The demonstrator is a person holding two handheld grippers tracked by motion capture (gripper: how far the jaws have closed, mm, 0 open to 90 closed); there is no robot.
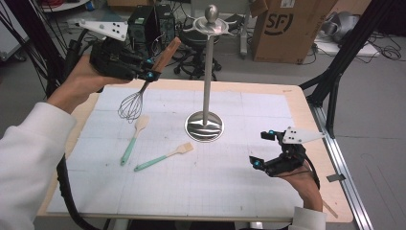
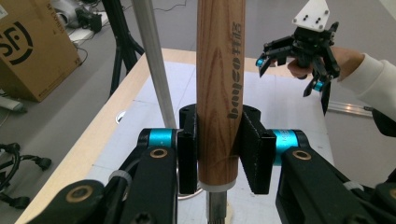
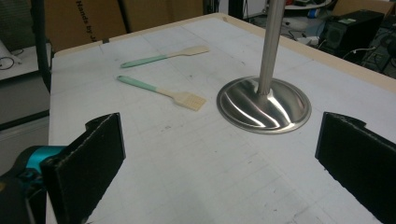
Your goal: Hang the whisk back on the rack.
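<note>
Wooden-handled whisk (image 1: 143, 86) clamped in left gripper (image 1: 149, 68), lifted off surface (image 1: 249, 172) at 10 o'clock from stand (image 1: 207, 72). Right gripper (image 1: 263, 149) idle, jaws wide, empty. Judged step: carrying whisk to stand; next, hook handle onto top arm.

High view: above, looks fwd/down. Gripper views: close, low. All share stand (image 1: 206, 91) (image 2: 152, 60) (image 3: 268, 56).

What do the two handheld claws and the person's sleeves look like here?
Both the left claw and right claw are black linkages with blue joint accents and flat black pads. Each carries a white triangular plate with dark dots. A black cable trails off. Sleeves are white.
</note>
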